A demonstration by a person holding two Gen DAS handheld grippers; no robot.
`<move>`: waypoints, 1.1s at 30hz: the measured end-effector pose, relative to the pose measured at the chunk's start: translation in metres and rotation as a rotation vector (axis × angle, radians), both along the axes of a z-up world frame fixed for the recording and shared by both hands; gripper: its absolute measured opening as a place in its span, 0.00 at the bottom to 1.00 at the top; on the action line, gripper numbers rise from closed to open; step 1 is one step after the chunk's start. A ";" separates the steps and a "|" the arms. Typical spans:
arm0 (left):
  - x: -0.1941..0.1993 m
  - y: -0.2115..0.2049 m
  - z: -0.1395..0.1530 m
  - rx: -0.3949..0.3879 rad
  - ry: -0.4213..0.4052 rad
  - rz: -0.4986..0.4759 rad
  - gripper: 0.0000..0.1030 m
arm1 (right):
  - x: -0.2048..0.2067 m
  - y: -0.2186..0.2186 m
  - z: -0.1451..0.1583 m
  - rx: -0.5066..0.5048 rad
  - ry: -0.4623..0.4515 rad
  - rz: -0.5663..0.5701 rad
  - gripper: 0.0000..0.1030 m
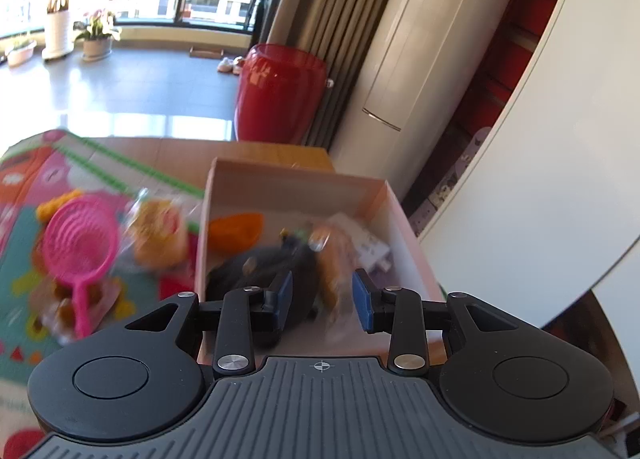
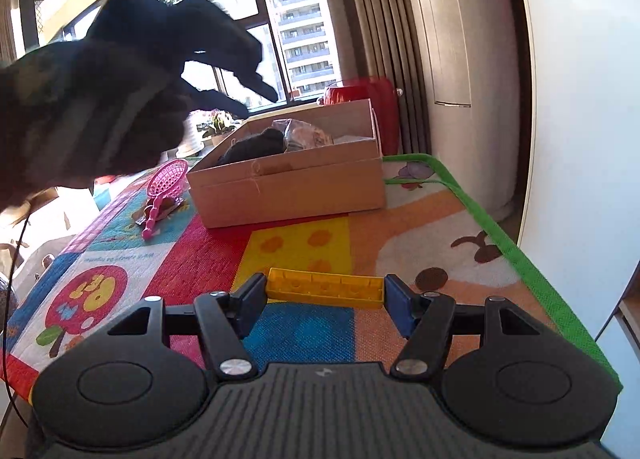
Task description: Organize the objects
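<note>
A yellow toy block, hollow side up, sits low over the colourful play mat. My right gripper is shut on its two ends. My left gripper hangs open over the near end of the cardboard box, which also shows in the right wrist view. An orange snack in clear wrap shows blurred between its pads, beside a black soft item; neither pad visibly presses on it. Left of the box, a pink toy strainer and another wrapped snack lie on the mat.
An orange piece and a white packet also lie in the box. A black-gloved hand fills the upper left of the right wrist view. The mat's green edge marks the table's right side; a red vase stands behind.
</note>
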State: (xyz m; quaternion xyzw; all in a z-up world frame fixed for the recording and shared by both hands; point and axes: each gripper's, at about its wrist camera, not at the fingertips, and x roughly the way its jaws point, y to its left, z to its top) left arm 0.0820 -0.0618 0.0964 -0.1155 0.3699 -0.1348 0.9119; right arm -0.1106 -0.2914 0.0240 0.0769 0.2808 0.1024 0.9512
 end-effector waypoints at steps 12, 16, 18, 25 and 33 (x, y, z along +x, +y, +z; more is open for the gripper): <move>-0.092 0.113 -0.039 0.121 -0.036 0.050 0.36 | 0.028 0.016 0.027 -0.153 0.046 0.050 0.62; -0.096 0.141 -0.045 0.103 -0.052 0.068 0.36 | 0.067 0.029 0.068 -0.173 0.026 0.063 0.62; -0.096 0.150 -0.046 0.076 -0.056 0.069 0.36 | 0.095 0.034 0.098 -0.159 -0.013 0.056 0.62; -0.090 0.161 -0.053 0.071 -0.074 0.071 0.36 | 0.210 0.060 0.147 -0.139 -0.037 -0.053 0.95; -0.078 0.174 -0.067 0.088 -0.073 0.054 0.36 | 0.177 0.060 0.076 -0.239 0.003 -0.065 0.95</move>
